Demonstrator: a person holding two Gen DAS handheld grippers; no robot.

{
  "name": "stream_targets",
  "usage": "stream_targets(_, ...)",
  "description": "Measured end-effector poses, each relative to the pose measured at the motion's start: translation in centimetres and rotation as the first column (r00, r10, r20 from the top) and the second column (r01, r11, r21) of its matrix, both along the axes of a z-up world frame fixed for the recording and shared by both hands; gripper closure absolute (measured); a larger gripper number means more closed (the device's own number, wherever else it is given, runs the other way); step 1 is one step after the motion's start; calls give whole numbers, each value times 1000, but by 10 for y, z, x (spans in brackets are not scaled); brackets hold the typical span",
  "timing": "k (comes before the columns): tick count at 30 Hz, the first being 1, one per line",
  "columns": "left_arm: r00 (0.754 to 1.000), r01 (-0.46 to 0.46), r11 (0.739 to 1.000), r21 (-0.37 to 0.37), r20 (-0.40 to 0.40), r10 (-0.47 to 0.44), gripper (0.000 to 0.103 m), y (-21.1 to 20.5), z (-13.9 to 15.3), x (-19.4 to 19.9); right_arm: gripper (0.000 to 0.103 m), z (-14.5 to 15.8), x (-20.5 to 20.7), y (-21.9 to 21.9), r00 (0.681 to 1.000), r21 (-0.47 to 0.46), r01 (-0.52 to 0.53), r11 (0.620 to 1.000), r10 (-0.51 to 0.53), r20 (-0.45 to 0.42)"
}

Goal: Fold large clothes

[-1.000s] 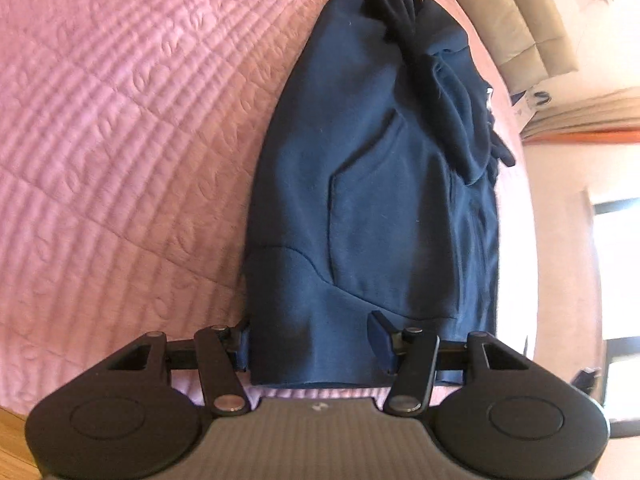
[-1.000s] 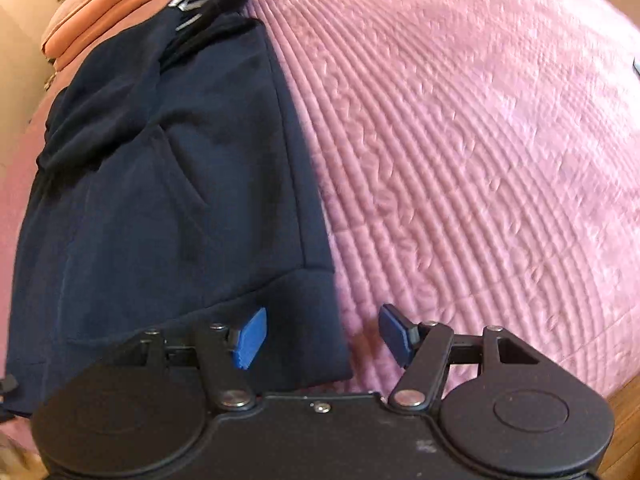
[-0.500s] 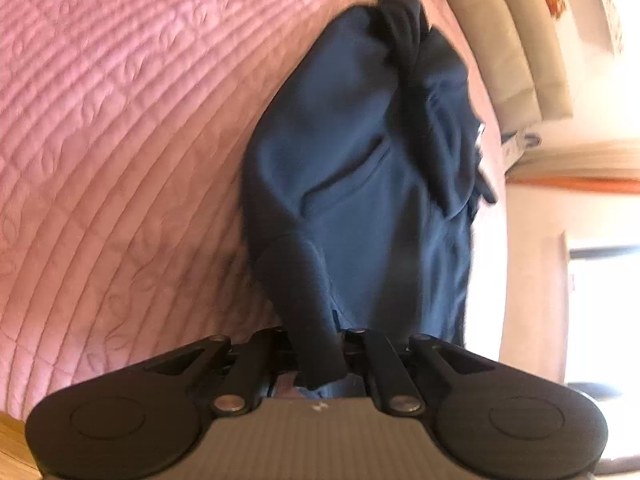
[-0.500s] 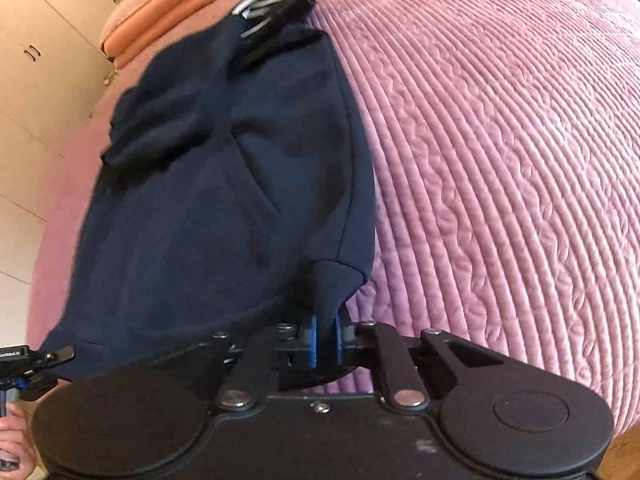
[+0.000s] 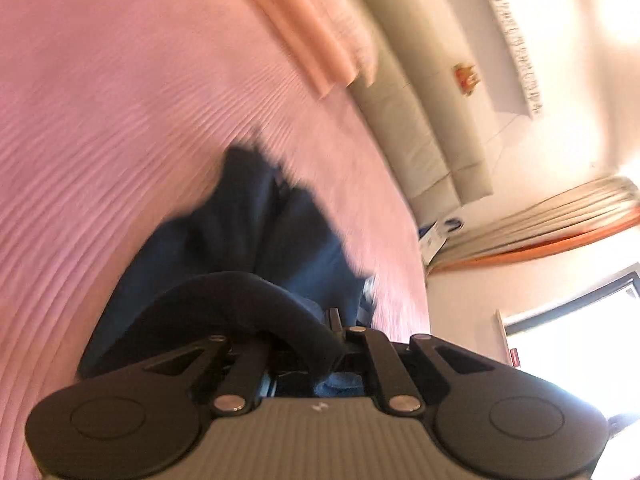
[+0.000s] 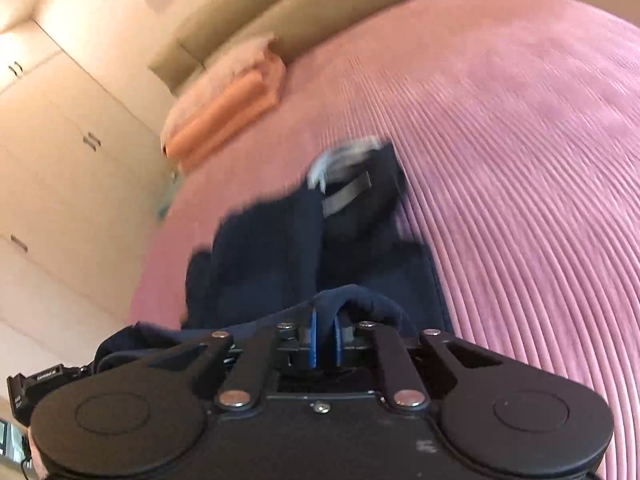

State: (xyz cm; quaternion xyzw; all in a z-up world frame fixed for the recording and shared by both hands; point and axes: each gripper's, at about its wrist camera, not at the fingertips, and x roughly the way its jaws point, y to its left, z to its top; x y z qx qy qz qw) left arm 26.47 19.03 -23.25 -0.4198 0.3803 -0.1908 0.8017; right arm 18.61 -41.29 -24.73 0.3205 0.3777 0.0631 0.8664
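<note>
I hold one gripper in each hand, and both are closed on the hem of the dark blue hoodie (image 6: 276, 248). In the right wrist view my right gripper (image 6: 325, 342) has its two blue pads (image 6: 313, 340) pressed together on a fold of the hem, which rises between them and curls over to the right. In the left wrist view my left gripper (image 5: 320, 344) is also closed on the hoodie (image 5: 240, 240); a thick dark roll of the hem arches over its jaws, so I cannot see the pads themselves, only the linkage drawn in tight.

The near edge of the hoodie is lifted off the bed in both views, while the far part lies on the pink quilted bedspread (image 6: 520, 200). At the far end of the garment, in the right wrist view, I see the collar area with a grey strip (image 6: 346, 196) and something pale beside it; it is blurred and I cannot tell more.

Far on the bedspread (image 5: 100, 120), near the beige headboard (image 6: 280, 12), lies a stack of folded orange and pink cloth (image 6: 228, 108). To the left in the right wrist view stand pale wardrobe doors (image 6: 60, 140). In the left wrist view a bright window (image 5: 572, 340) is at the right.
</note>
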Motion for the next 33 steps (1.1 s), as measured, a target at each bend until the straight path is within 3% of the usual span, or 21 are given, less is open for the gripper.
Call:
stream_targets(2,1000,2,999,42,18,-3,90,-11,3,47,91,-4,50,-5,999,-13,5,1000,-4,39)
stream_targets(3,1000,-4,999,54,23,3,71,-17,4,69,85,-7,73,-6,999,-40,16,999,-15,39)
stream_targets(4,999,-7,998,66,40,4,59,-21,6,84,70,-12,96,-5,999,-72,28,997,-26,25)
stream_targets(5,998,-34,995,98,62,28,41,-23,7,96,66,-16,116,-5,1000,-101,28,994,-27,8)
stream_targets(6,995,-68,988,137,75,58,32,-25,8,104,65,-18,130,-4,1000,-132,19,991,-19,3)
stream_targets(8,996,-70,974,216,63,58,32,-26,7,114,48,-21,140,-3,1000,-187,-10,982,13,13)
stream_targets(9,999,-35,965,260,47,24,32,-27,5,119,34,-23,142,-1,999,-227,-27,973,31,13)
stream_targets(10,1000,4,951,308,26,-12,32,-30,2,122,27,-25,138,1,999,-275,-48,960,52,8)
stream_targets(12,997,74,912,404,-21,-71,34,-37,-4,129,27,-34,141,10,995,-353,-99,930,100,-15)
stream_targets(15,990,137,842,522,-38,-137,34,-41,-9,129,29,-50,147,17,985,-395,-172,903,156,-73)
stream_targets(21,978,182,755,630,-36,-206,34,-61,-23,157,38,-69,177,24,982,-437,-191,879,172,-84)
stream_targets(26,973,201,733,650,-46,-226,32,-62,-34,171,38,-79,202,22,985,-432,-174,885,149,-91)
stream_targets(33,963,253,747,615,-89,-252,32,-66,-58,196,45,-95,214,22,981,-331,-189,925,160,-111)
